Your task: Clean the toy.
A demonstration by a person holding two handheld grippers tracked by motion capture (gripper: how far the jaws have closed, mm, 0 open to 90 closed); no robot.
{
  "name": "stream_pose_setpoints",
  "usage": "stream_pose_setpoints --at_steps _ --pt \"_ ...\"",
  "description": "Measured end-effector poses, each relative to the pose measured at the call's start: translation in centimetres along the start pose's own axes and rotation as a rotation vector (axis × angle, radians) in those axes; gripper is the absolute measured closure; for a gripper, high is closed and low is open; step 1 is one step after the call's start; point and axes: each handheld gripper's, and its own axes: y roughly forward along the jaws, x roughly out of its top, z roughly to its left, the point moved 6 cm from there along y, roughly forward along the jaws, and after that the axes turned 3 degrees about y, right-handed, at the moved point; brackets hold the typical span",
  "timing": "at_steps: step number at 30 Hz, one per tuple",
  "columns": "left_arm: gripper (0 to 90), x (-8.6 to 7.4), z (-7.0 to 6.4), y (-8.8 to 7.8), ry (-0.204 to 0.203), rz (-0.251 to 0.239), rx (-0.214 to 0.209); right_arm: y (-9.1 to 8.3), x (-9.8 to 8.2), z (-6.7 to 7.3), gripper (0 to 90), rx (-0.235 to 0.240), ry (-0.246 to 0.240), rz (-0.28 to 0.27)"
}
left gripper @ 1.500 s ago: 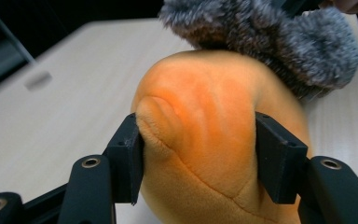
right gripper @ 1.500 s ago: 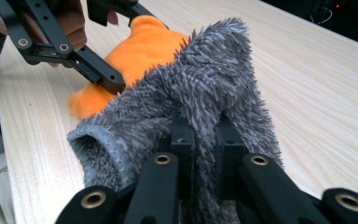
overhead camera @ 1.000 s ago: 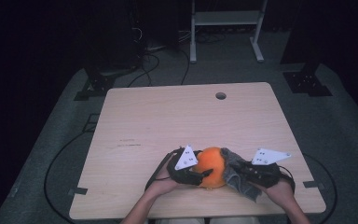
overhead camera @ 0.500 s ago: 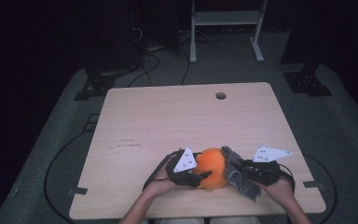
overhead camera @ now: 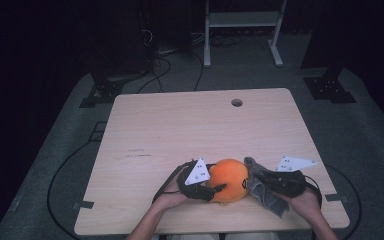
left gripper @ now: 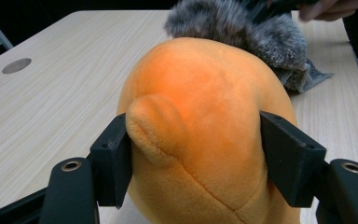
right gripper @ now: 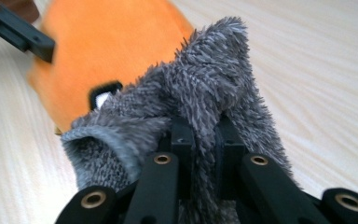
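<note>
Orange plush toy (overhead camera: 230,180) held steady near the table's (overhead camera: 190,125) front edge while a grey cloth (overhead camera: 262,187) met its side.
Left gripper (left gripper: 196,154) had just been closing, its jaws squeezing the toy's flanks; right gripper (right gripper: 200,135) was pinched tight on the cloth. Wiping seemed under way; next, I judged, the cloth needed dragging across the plush. Its long axis ran roughly left-right, the nub (left gripper: 154,128) facing the left gripper.

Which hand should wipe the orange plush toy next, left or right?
Right. The right gripper is shut on the fuzzy grey cloth, which already lies against the round orange plush toy. The left gripper clamps the toy's sides, steadying it on the wooden table.
</note>
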Motion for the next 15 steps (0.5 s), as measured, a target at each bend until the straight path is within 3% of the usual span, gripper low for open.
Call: stream_pose_setpoints --at_steps 4,7,10,11,13,15 --pt "32.0 0.1 -0.1 0.0 0.008 -0.003 0.002 -0.6 1.6 1.3 80.7 0.062 -0.006 -0.086" --pt "31.8 0.1 -0.2 0.0 0.009 -0.006 -0.006 0.4 1.1 1.5 80.7 0.058 -0.031 -0.042" --pt "31.6 0.1 -0.1 0.0 0.006 -0.009 -0.006 0.5 0.2 0.3 80.7 0.005 -0.025 0.008" --pt "31.6 0.1 -0.1 0.0 0.004 -0.009 -0.006 0.3 0.1 0.0 80.8 0.006 -0.009 0.008" --pt "31.7 0.1 -0.1 0.0 0.007 -0.008 -0.006 -0.2 0.5 0.3 80.7 0.023 -0.004 -0.024" --pt "31.8 0.3 -0.4 0.2 0.017 -0.015 -0.004 -0.7 1.7 1.5 80.7 0.080 -0.015 -0.091"
